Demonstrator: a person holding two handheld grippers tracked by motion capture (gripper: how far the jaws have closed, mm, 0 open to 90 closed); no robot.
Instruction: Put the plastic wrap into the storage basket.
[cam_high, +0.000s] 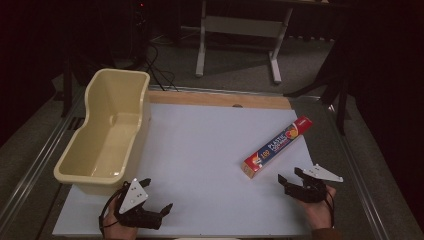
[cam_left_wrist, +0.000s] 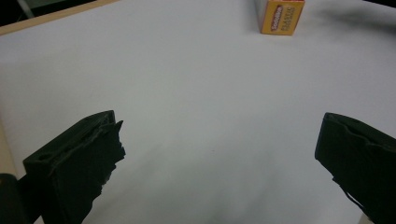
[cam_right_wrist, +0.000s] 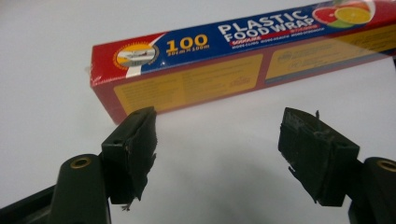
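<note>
Little had been done — the plastic food wrap box (cam_high: 278, 147) lay untouched on the tabletop (cam_high: 200, 150) at about four o'clock. The right hand-held gripper (cam_high: 291, 176) was spread just short of it; the left hand-held gripper (cam_high: 156, 196) was spread and empty. Gripping remained.

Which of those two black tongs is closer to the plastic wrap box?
The right tongs: open, just short of the food wrap box's near end. The left tongs sit farther off, by the cream tub.
</note>
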